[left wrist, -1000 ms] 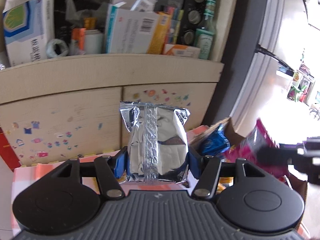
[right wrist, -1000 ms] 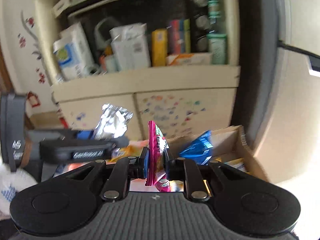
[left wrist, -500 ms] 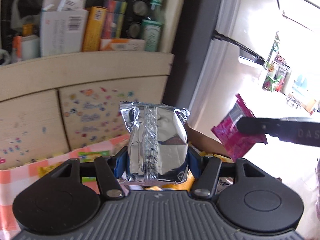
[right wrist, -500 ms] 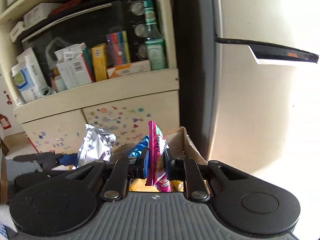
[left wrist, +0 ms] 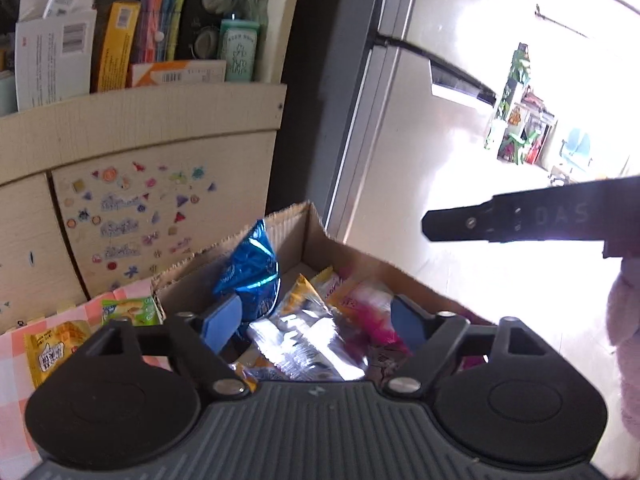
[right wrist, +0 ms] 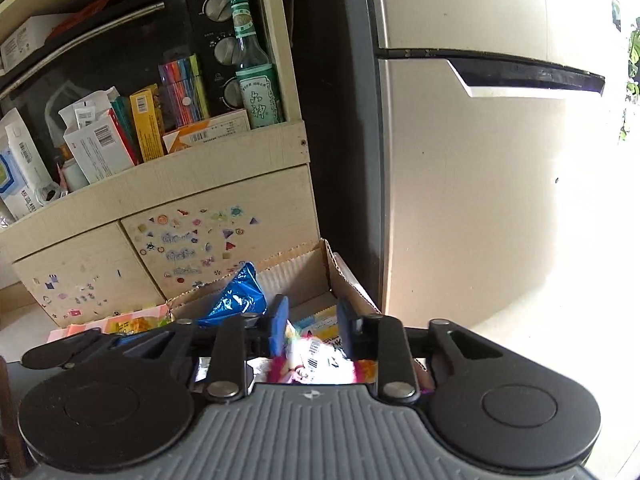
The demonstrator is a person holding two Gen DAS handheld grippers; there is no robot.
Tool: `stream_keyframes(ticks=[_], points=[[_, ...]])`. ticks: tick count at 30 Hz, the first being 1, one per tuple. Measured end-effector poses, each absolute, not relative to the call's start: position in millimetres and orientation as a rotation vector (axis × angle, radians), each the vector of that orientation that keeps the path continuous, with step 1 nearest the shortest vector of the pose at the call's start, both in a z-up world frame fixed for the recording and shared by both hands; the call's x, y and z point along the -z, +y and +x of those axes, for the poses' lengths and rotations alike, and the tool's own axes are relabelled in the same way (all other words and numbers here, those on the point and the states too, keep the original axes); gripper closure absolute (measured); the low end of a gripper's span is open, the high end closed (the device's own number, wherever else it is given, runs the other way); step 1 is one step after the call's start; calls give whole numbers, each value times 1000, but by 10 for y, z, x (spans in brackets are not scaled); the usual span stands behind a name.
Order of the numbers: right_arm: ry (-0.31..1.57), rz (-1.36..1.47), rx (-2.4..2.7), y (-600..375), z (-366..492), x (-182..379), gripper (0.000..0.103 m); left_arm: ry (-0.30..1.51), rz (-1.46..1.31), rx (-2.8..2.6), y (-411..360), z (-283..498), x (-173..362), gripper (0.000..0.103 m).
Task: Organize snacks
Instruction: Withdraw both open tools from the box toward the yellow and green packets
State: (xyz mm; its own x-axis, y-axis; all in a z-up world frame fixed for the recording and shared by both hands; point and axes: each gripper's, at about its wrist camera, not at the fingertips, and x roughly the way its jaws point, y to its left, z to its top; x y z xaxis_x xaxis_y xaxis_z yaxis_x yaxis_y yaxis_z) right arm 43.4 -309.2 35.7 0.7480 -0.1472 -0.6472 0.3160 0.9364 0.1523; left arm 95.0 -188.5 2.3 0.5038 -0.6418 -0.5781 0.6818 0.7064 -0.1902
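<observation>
An open cardboard box (left wrist: 360, 258) holds several snack packets. My left gripper (left wrist: 316, 320) hangs over it with its jaws opening and nothing pressed between the blue pads. Below them the silver foil packet (left wrist: 304, 344) lies loose in the box, beside a pink packet (left wrist: 372, 314) and an upright blue packet (left wrist: 250, 272). My right gripper (right wrist: 312, 326) is also above the box (right wrist: 352, 282), jaws opening. The blurred pink packet (right wrist: 312, 364) sits below its pads, free of them. The blue packet (right wrist: 236, 300) stands to its left.
A pink checkered cloth (left wrist: 12, 360) left of the box carries a yellow packet (left wrist: 52, 346) and a green packet (left wrist: 128, 310). Behind stands a stickered cabinet (left wrist: 160, 200) with a crowded shelf and a green bottle (right wrist: 254, 80). A fridge (right wrist: 480, 200) is on the right.
Both grippers swung right over the box and opened. The silver packet left the left pads and the pink packet left the right pads; both now lie in the box.
</observation>
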Motion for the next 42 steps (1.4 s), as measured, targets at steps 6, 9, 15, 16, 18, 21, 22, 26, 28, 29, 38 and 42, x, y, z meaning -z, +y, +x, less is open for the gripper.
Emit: stream_keyframes(ticks=[6, 9, 15, 16, 18, 21, 22, 26, 28, 29, 38, 42], points=[[669, 249, 238, -3034, 456, -388, 51, 665, 51, 746, -1705, 1020, -178, 15], [659, 240, 208, -2977, 473, -409, 47, 679, 44, 692, -1533, 1092, -216, 15], [651, 200, 107, -2744, 551, -424, 39, 694, 68, 563, -1095, 1216, -206, 13], [648, 188, 91, -2692, 562, -428, 38, 697, 67, 543, -1028, 1236, -203, 12], [641, 163, 53, -2577, 586, -434, 36, 699, 80, 493, -913, 1283, -193, 11], [639, 129, -2, -2410, 636, -416, 33, 705, 77, 432, -759, 1374, -160, 11], [641, 117, -20, -2350, 657, -402, 32, 712, 68, 407, -696, 1424, -141, 11], [661, 77, -94, -2127, 724, -331, 30, 734, 37, 314, -499, 1600, -54, 11], [667, 47, -129, -2008, 757, -281, 29, 750, 17, 287, -437, 1684, 10, 11], [671, 37, -143, -1960, 777, -255, 29, 755, 13, 279, -417, 1717, 43, 11], [759, -5, -222, -1629, 942, 98, 29, 819, 50, 271, -490, 2033, 448, 11], [785, -18, -218, -1557, 1013, 217, 28, 838, 51, 270, -572, 2153, 601, 10]])
